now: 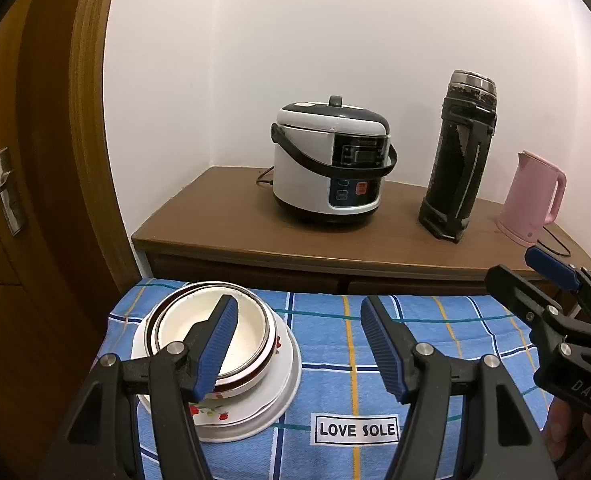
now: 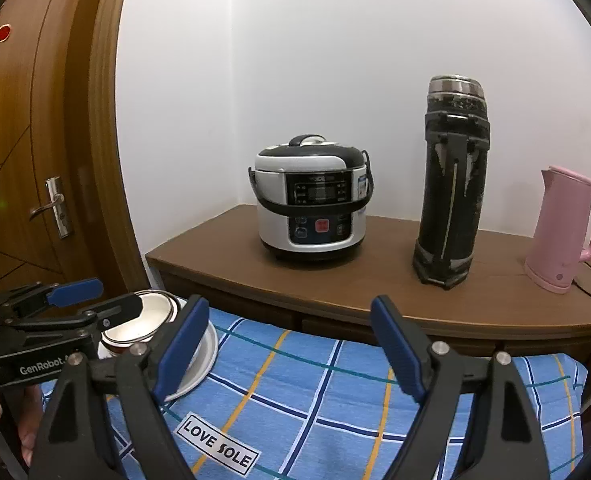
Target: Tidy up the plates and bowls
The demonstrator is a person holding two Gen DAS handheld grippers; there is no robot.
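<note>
A blue checked cloth (image 1: 415,344) is covering the table in front of a wooden sideboard (image 1: 223,232) carrying a rice cooker (image 1: 329,168), a black flask (image 1: 461,160) and a pink kettle (image 1: 531,200). In the left wrist view, the left gripper (image 1: 299,344) is hanging wide open and empty; bowls (image 1: 215,336) are sitting nested on stacked plates (image 1: 255,412) under its left finger, so the stacking is looking finished. "LOVE SOLE" is showing between the fingers, "DAS" on the right gripper (image 1: 547,280). In the right wrist view, the right gripper (image 2: 291,344) is likewise gaping empty, the stack lying beyond its left finger; "GenRobot" is reading on the left gripper.
</note>
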